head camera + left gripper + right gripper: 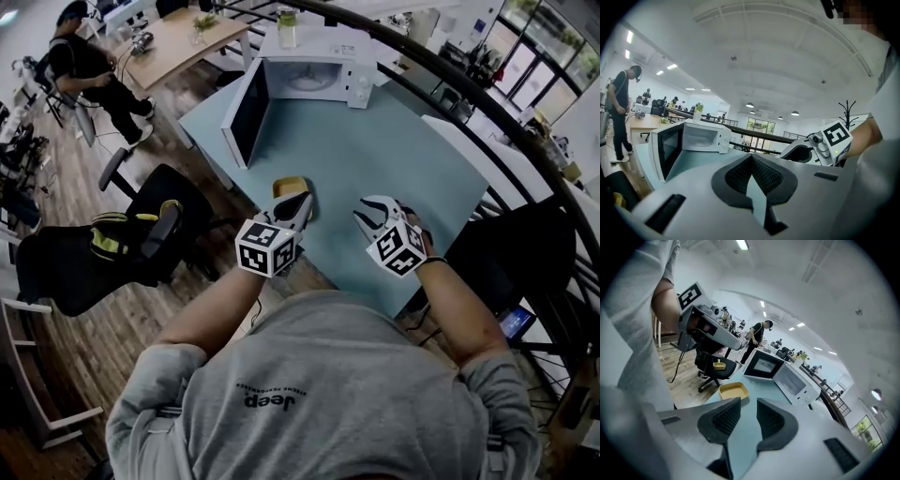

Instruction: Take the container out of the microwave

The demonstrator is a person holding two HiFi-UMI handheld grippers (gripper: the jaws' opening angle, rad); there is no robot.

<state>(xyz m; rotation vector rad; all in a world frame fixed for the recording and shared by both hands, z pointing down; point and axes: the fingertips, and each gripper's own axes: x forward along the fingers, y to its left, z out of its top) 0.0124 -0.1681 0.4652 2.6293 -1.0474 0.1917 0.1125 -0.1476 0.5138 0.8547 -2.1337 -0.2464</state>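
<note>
Gaping R gripper (371, 212) jaws, nothing btwn; L gripper (297, 204) jaws clenched, empty. Yellow container (289, 184) on bench (394, 150) by L, outside open microwave (314, 80). Office, chair (159, 225).

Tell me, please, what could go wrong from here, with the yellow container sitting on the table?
1. The yellow container sits close to the near edge of the table, right beside the left gripper; a careless sweep could push it off onto the floor.
2. The microwave door stands wide open, reaching toward the table's left edge, so a passing arm might bump it.
</note>
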